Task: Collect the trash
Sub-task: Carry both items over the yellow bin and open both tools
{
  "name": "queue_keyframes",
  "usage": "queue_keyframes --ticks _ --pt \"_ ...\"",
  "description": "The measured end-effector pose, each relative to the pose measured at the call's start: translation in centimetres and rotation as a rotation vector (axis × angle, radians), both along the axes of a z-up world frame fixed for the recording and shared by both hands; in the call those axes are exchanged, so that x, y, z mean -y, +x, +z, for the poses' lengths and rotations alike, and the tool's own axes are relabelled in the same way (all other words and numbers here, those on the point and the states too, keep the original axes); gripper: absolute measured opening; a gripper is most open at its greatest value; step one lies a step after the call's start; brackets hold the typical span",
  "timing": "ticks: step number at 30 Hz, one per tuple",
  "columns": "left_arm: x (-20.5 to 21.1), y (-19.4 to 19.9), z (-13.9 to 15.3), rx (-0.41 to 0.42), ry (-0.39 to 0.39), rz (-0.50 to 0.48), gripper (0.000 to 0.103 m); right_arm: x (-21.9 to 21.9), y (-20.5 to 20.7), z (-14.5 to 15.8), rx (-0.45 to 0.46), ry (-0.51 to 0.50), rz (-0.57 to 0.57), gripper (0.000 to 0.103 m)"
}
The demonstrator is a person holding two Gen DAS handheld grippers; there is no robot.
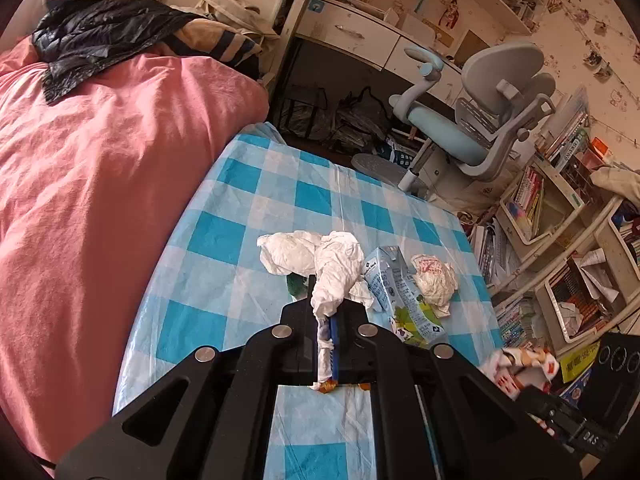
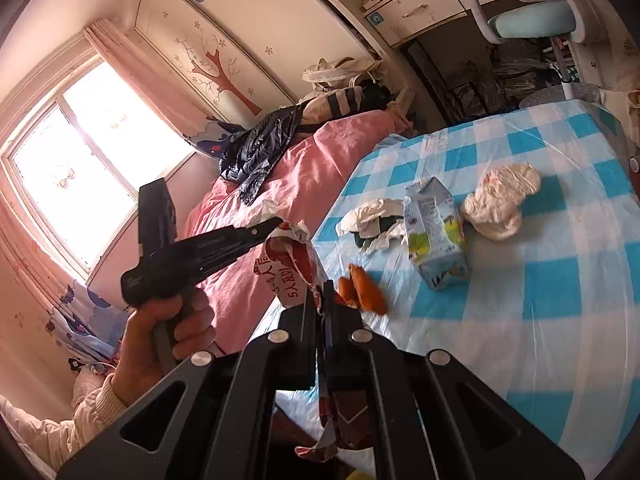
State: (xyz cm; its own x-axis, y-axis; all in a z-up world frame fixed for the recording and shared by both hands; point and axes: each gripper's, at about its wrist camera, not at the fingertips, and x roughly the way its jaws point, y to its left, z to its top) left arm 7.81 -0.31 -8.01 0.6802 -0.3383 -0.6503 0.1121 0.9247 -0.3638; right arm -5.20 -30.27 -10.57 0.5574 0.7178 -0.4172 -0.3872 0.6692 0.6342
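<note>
The left tongs (image 1: 325,308) are pinched on a crumpled white tissue (image 1: 334,268), which rises from between the fingers above the blue-and-white checked counter (image 1: 240,216). A strip of the tissue trails back through the jaws toward the camera.

On the counter just beyond lie more scraps: a second white wad (image 1: 286,252) to the left, a flattened milk carton (image 1: 394,292) to the right, and past it a balled wrapper (image 1: 434,280) with pink print. In the right wrist view the same carton (image 2: 434,232) lies between a torn white scrap (image 2: 372,216) and the balled wrapper (image 2: 500,200), with orange peel (image 2: 362,290) near the tongs on the near side.

The right tongs (image 2: 320,300) are pressed together on a red-and-white printed wrapper (image 2: 292,272), held off the left edge of the counter (image 2: 560,320) over a pink bed (image 2: 304,168); its tail hangs down behind the jaws. The left hand (image 2: 160,344) grips its black tool to the left, with its tip at the wrapper's top edge; whether they touch cannot be told.

A black bag (image 1: 100,36) lies on the pink bed (image 1: 100,180) at far left. A grey-blue chair (image 1: 480,120) stands at a desk beyond the counter, and cluttered shelves (image 1: 560,240) line the right side.
</note>
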Motion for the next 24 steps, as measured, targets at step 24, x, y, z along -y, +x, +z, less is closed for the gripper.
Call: queue_keyframes --ticks 24 --pt "7.8 -22.2 -11.0 -0.298 -0.004 -0.257 0.005 1.9 -11.5 -10.1 -0.293 -0.271 -0.259 0.045"
